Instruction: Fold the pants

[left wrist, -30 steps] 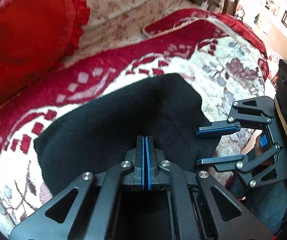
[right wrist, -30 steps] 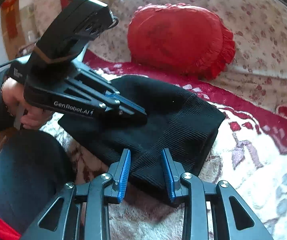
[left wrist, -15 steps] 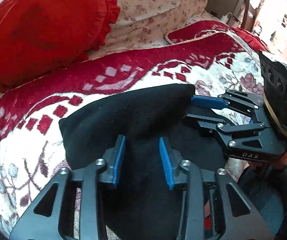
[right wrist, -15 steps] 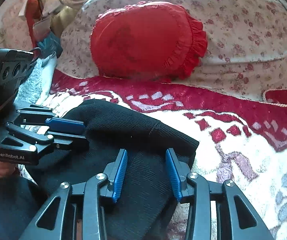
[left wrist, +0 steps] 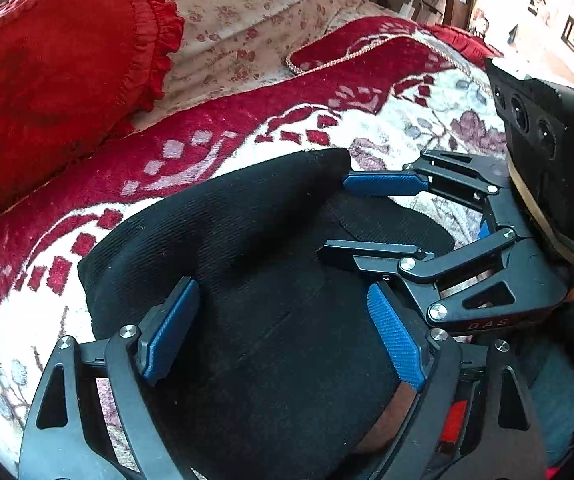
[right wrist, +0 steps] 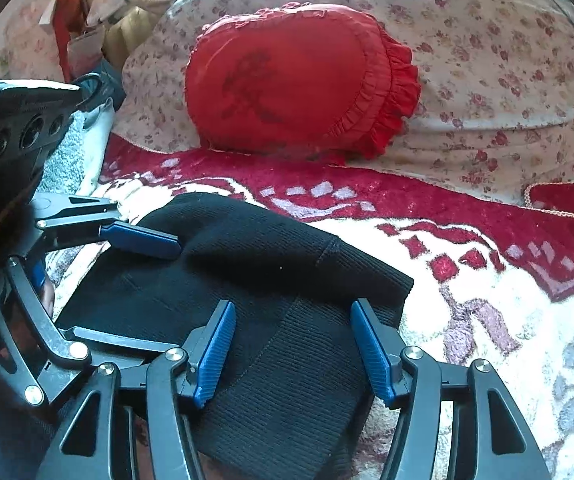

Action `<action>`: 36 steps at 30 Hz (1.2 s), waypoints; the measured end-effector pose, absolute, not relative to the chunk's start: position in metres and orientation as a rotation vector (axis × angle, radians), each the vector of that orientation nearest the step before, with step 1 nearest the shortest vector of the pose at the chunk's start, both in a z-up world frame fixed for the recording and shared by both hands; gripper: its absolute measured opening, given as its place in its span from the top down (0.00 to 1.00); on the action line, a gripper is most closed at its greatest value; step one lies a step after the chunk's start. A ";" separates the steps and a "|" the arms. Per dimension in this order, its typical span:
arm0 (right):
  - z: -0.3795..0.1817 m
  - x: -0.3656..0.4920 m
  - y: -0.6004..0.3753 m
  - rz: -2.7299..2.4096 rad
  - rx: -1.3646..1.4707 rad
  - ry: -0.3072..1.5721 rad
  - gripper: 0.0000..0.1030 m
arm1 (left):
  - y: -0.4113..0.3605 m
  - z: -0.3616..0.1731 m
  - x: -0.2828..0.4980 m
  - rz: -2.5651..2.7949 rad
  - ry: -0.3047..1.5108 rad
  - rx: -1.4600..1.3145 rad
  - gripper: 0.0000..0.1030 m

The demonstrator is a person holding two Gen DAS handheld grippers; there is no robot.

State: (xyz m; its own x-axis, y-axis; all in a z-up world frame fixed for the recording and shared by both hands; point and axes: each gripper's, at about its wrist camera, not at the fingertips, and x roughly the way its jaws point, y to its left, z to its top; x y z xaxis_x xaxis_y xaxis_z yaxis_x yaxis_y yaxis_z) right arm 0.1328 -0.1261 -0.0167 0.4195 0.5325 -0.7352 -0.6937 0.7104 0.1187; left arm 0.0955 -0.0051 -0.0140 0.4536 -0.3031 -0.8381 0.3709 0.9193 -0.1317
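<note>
Folded black pants (left wrist: 255, 264) lie crosswise under both spread, empty tongs (left wrist: 283, 336) (right wrist: 293, 346).

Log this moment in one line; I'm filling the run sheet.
left tool: open | right tool: open | black pants: folded, on blanket, ungripped

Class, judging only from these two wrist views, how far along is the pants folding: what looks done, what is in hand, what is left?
Done: the black pants lie in a compact folded bundle on the patterned blanket. In hand: nothing; the left gripper and right gripper are both open over the cloth. Left: at most a final tidy or press.
</note>
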 end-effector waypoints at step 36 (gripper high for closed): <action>-0.020 0.087 -0.237 0.311 -0.077 0.935 0.47 | 0.025 0.009 -0.029 0.166 0.910 -0.347 0.16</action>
State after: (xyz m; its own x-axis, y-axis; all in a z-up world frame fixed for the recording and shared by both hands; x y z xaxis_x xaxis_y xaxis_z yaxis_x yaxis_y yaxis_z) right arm 0.0871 -0.2369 -0.0202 0.5531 0.2294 -0.8010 -0.2957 0.9528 0.0687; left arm -0.0288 0.0253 0.0092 0.6058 -0.0051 -0.7956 -0.2855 0.9320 -0.2234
